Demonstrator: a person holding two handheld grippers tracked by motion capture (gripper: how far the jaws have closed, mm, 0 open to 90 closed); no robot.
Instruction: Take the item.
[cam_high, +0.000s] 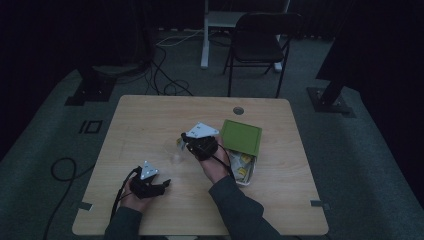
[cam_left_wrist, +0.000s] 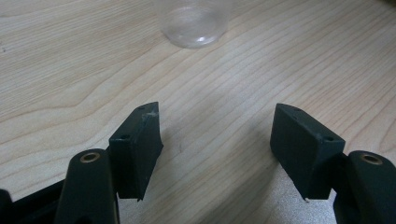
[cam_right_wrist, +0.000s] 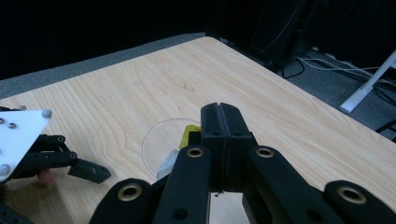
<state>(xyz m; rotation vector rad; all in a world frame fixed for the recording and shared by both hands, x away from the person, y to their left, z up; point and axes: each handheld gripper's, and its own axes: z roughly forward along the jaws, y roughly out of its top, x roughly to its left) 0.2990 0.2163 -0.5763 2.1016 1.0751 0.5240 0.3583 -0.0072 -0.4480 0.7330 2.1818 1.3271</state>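
we see the left hand-held gripper (cam_left_wrist: 217, 149) low in the frame, jaws wide apart, gripping nothing. the right hand-held gripper (cam_right_wrist: 223, 122) is pinched closed at centre on a yellow packet (cam_right_wrist: 190, 134) above the clear cup (cam_high: 176, 155) on the tabletop (cam_high: 150, 120).

1. A cup (cam_high: 176, 152) stands near the middle of the counter (cam_high: 150, 115).
2. The right claw (cam_high: 186, 145) hangs just beside the cup, on its right, a packet (cam_right_wrist: 190, 134) pinched in its jaws over the cup's mouth.
3. A box (cam_high: 245, 170) lies right of that claw, its lid (cam_high: 242, 136) behind it.
4. The left claw (cam_high: 162, 185) sits on the counter's near left, in front of the cup.
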